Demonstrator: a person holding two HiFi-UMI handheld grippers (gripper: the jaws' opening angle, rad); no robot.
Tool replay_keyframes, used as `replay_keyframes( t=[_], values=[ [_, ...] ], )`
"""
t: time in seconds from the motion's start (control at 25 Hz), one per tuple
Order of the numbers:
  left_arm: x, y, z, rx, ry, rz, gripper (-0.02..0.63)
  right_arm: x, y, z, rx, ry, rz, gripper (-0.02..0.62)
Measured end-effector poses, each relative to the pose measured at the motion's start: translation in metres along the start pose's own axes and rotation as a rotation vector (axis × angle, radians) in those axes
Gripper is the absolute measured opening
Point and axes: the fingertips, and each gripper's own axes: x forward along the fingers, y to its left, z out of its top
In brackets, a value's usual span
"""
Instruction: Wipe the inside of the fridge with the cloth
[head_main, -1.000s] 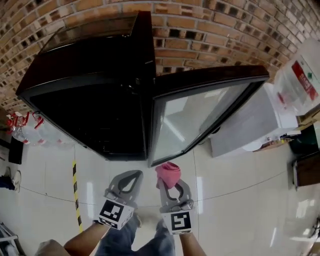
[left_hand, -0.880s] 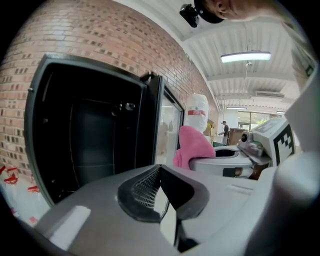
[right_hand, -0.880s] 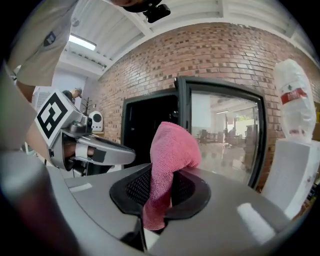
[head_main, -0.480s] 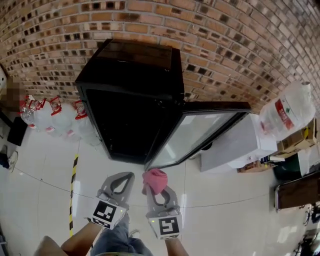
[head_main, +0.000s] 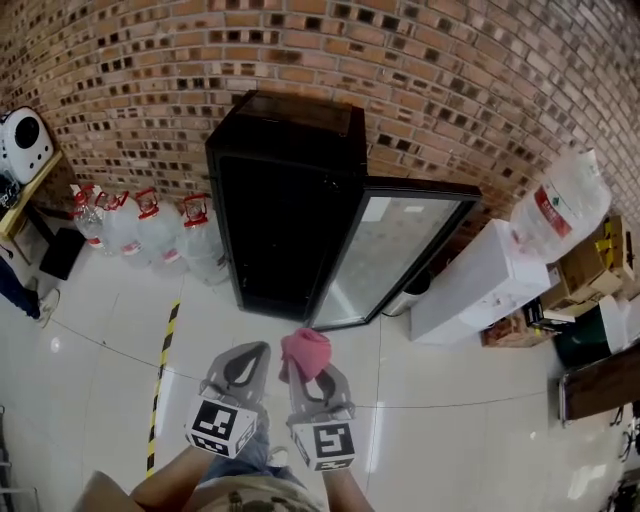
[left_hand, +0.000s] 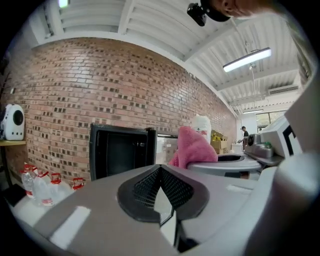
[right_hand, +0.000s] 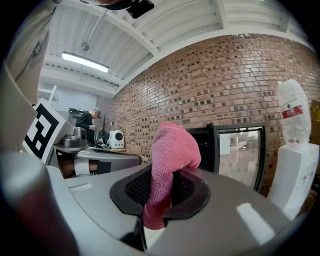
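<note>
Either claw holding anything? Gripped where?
The pink cloth, pinched near its lower end by the right claw, the rest bunched above the jaws; the left claw is shut, empty.

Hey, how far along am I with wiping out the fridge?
Done: the fridge door stands open. In hand: the right gripper is shut on the pink cloth, out in front of the fridge; the left gripper is shut, empty. Left: the wiping inside, none of which shows.

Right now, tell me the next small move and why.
Probably carry the right tool forward toward the fridge: it is shut on the pink cloth, the door stands open, and the cloth is well short of the interior.
</note>
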Motion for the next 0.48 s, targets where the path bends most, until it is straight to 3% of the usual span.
replay_keyframes(
  t=[0.48],
  values=[
    [-0.043, -0.032, 0.019, 0.007, -0.04, 0.021, -0.005, -0.044, 0.02, 0.009, 0.034, -0.051, -0.012, 0.055]
  ],
)
